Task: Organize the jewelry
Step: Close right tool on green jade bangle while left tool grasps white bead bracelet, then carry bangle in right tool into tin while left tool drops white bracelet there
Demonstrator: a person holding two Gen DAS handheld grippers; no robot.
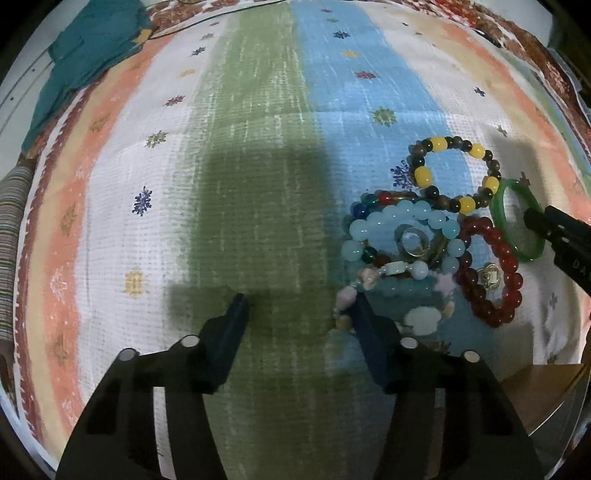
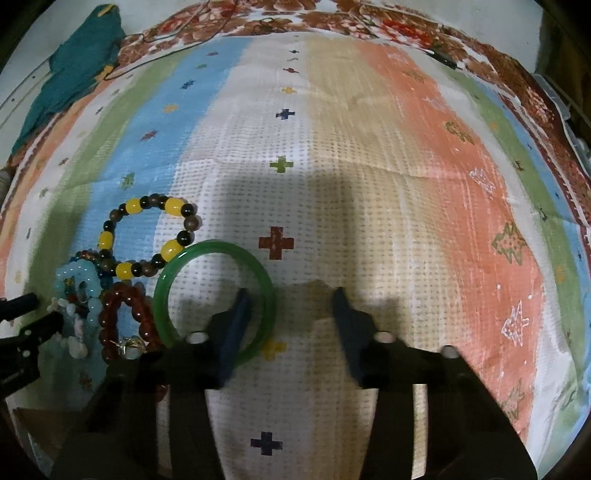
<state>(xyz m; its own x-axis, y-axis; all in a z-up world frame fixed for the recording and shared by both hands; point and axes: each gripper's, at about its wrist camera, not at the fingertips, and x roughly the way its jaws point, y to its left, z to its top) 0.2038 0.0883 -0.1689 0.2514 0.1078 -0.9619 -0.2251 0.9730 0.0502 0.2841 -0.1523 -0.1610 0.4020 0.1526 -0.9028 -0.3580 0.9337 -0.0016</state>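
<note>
The jewelry lies heaped on a striped cloth (image 2: 332, 155): a yellow-and-dark bead bracelet (image 2: 147, 236), a pale blue bead bracelet (image 1: 399, 229), a red bead bracelet (image 1: 491, 273) with a small gold charm (image 1: 489, 278) inside its loop, shell pieces (image 1: 421, 317) and a green bangle (image 2: 214, 295) at the heap's right edge. The right gripper (image 2: 291, 299) is spread wide, its left finger inside the bangle and its right finger outside, gripping nothing; the left gripper (image 1: 299, 306) is also wide and holds nothing, its right finger at the heap's shell pieces. A teal cloth (image 1: 92, 48) lies bunched at the far left corner, and a floral fabric (image 2: 295, 18) borders the far edge.
</note>
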